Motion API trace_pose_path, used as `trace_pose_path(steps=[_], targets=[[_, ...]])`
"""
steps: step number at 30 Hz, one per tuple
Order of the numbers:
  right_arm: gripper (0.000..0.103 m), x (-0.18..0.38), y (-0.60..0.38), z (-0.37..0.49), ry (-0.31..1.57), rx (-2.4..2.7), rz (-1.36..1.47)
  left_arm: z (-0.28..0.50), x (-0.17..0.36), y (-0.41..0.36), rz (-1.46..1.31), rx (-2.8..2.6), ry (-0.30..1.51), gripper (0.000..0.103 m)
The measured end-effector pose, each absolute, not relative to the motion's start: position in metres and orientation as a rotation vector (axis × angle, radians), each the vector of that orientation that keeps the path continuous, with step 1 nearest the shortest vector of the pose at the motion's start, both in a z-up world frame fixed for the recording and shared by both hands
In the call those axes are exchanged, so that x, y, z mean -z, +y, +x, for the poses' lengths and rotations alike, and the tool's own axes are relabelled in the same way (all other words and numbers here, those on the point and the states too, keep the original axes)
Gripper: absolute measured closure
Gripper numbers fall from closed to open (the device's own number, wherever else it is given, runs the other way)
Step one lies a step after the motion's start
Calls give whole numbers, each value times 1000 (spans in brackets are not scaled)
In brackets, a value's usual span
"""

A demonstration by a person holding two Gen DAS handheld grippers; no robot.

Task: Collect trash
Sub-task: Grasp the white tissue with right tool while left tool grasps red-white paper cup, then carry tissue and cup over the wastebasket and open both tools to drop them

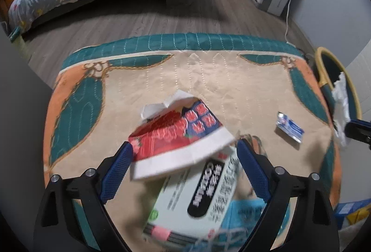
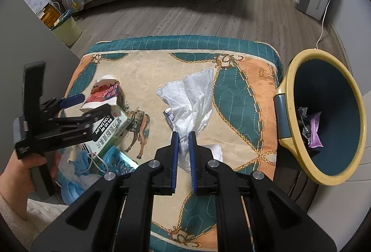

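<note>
The quilted cloth mat point(image 2: 143, 66) looked soft and stitched; the white tissue point(image 2: 194, 99) at centre was thin, crumpled paper. The red carton point(image 1: 176, 133) and pale medicine box point(image 1: 199, 201) were printed card. At right the bin point(image 2: 289, 89) was smooth plastic, the floor point(image 2: 185, 20) matt wood

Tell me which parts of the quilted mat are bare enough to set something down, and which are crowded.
Free: the far strip of the quilted mat between its teal border and the red carton; also the teal-and-orange patch on the side toward the trash bin. Crowded: the near corner on the left gripper's side, where the red carton, medicine box and blue packaging pile up.
</note>
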State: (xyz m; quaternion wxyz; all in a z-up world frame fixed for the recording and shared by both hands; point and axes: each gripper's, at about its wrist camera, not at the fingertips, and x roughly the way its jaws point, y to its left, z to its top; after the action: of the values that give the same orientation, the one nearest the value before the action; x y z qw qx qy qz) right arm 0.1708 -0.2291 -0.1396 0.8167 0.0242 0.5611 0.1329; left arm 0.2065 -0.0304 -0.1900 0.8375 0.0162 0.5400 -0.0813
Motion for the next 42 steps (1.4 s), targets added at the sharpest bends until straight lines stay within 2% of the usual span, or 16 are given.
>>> trace_pose_path(steps=[8,10,11,12,15,17,18,19,22,28,33,37,42], targets=[[95,142,-233,178,1204,-299,67,229,209,-40,74,160,1171,10],[95,142,-234,177,1203,-305,79,229,209,-39,78,159,1151,14],[95,141,-234,177,1201,-309,81,229,209,-37,77,160,1140,19],[95,140,-235,177,1199,-310,81,229,208,-36,81,156,1130,30],[95,139,-238,177,1195,-311,84,225,197,-32,64,157,1085,46],[95,137,-241,177,1191,-309,89,222,189,-34,91,162,1047,65],[95,136,-242,177,1186,-307,88,220,184,-35,109,166,1028,79],[95,133,-244,177,1179,-304,87,219,178,-38,130,166,1007,85],[95,126,-250,178,1159,-293,94,218,167,-37,117,182,991,92],[95,106,-277,183,1099,-240,88,216,146,-33,88,163,937,94],[95,84,-328,189,1040,-163,130,213,110,-64,64,241,861,94],[95,79,-375,186,1011,-95,152,206,82,-117,77,364,801,94],[95,98,-436,181,1031,24,199,195,66,-202,98,553,792,94]])
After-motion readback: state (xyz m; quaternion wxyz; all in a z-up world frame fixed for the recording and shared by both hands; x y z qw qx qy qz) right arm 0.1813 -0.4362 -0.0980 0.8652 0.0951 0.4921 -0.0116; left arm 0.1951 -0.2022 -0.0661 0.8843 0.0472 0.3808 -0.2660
